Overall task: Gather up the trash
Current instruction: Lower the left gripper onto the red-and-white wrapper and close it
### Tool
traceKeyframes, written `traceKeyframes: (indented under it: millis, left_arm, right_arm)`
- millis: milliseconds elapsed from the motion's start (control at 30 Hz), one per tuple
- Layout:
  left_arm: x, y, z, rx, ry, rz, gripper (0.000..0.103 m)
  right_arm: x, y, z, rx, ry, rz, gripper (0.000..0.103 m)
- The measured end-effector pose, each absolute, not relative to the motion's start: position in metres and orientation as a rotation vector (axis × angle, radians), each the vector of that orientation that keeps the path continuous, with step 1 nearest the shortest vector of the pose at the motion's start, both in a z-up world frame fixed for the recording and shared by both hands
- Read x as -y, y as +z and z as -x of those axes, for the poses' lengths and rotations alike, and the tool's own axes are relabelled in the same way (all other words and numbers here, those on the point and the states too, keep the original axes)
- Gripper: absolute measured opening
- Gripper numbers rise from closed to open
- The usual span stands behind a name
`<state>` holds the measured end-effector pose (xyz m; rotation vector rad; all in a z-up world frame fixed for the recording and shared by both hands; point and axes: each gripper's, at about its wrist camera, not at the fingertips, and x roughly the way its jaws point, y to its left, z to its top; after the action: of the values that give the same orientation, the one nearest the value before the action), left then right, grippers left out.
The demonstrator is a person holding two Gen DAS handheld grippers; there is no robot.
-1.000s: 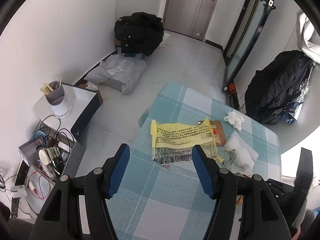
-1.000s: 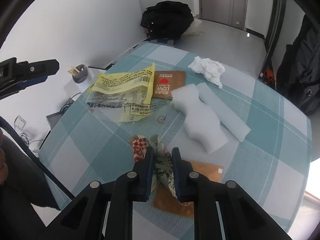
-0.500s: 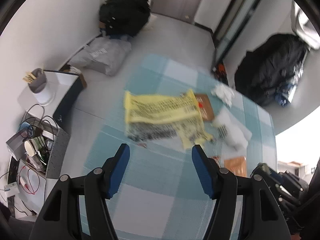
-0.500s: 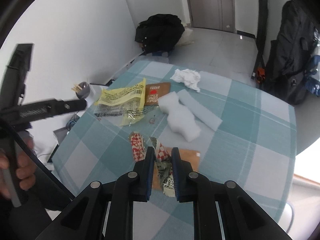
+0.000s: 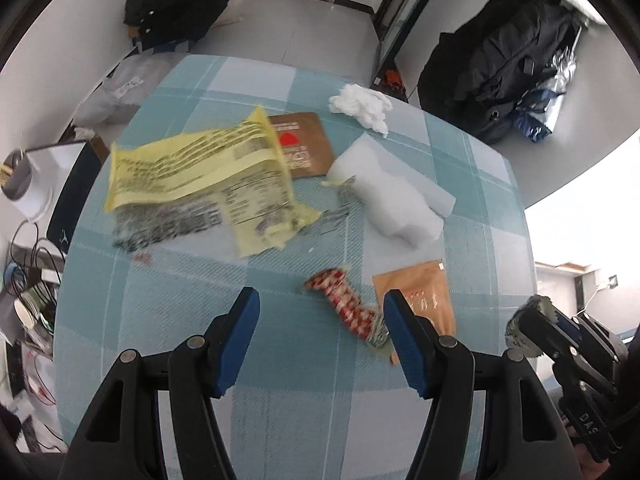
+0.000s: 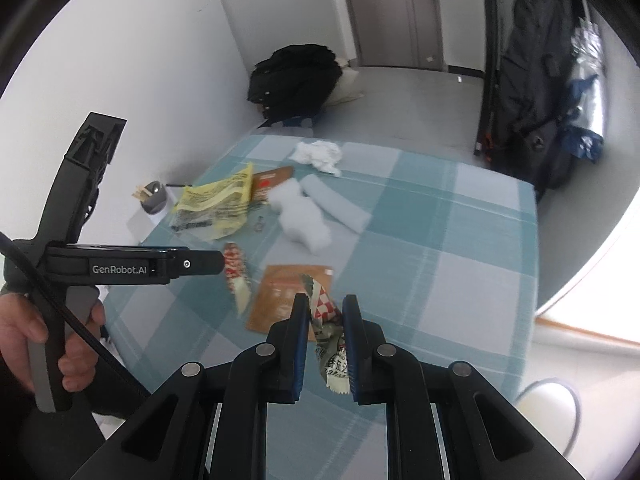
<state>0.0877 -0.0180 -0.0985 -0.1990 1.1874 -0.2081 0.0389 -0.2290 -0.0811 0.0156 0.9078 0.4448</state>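
The left gripper (image 5: 320, 312) is wide open, right over the red wrapper (image 5: 344, 300), which lies slanted between its jaws. The right gripper (image 6: 326, 312) pinches another wrapper (image 6: 326, 320).

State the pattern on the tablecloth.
Teal-and-white checked tablecloth; right wrist view shows it best.

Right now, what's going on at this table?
A person is clearing trash off a checked tablecloth. The right gripper is clamped on a crumpled wrapper, lifted off the table. The left gripper is open, above a red-and-white wrapper. A yellow bag, foam pieces and a tissue lie on the cloth.
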Motion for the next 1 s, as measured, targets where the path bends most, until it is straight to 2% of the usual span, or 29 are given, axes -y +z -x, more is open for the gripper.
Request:
traceKeyframes:
  millis: [400, 500, 567, 667, 1000]
  left_arm:
    - [0.031, -0.11, -0.097, -1.199, -0.166, 0.105, 0.059]
    - [0.036, -0.109, -0.094, -1.186, -0.172, 0.066, 0.052]
    - [0.039, -0.109, -0.094, -1.188, -0.175, 0.042, 0.042]
    - [0.038, -0.109, -0.092, -1.188, -0.163, 0.019, 0.032]
    - [0.039, -0.108, -0.083, -1.199, -0.213, 0.009, 0.03]
  right_arm:
    - [0.242, -0.079, -0.036, -0.887, 0.432, -0.03, 0.016]
    - [0.24, -0.079, -0.035, -0.883, 0.438, -0.022, 0.016]
    - [0.239, -0.079, -0.035, -0.881, 0.44, -0.02, 0.016]
    - [0.238, -0.079, -0.035, -0.885, 0.437, -0.014, 0.016]
    - [0.234, -0.077, -0.032, -0.879, 0.428, -0.015, 0.016]
